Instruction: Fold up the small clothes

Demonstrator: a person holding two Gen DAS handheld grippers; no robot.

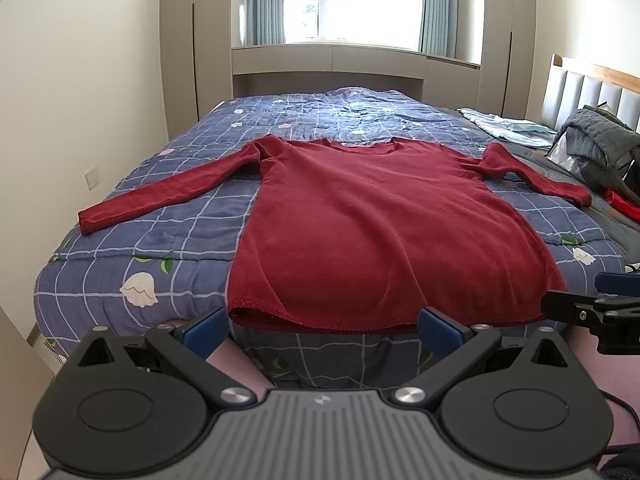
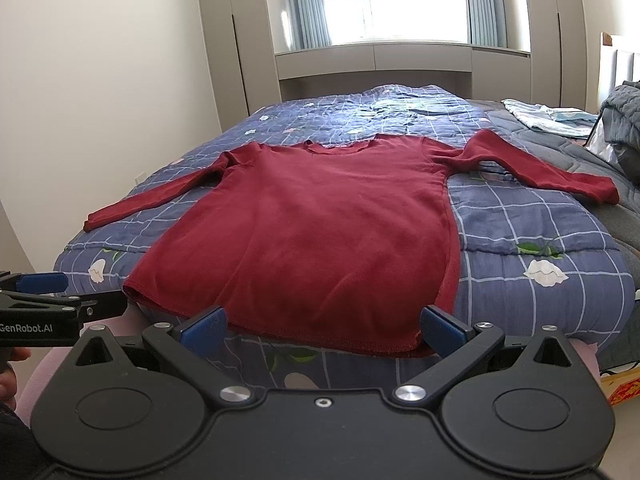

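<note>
On the bed (image 1: 168, 216), a soft red shirt (image 1: 360, 216) lies flat on the blue checked quilt (image 2: 520, 216), with both long sleeves spread out wide and its bottom hem right at the near edge of the bed. Just in front of that hem, the left gripper (image 1: 322, 326) and the right gripper (image 2: 322, 326) hang in the air side by side, each with its blue fingers (image 1: 206, 330) wide apart and holding nothing. Off to the right sits a lumpy gray jacket (image 1: 596, 136), well away from the shirt.
</note>
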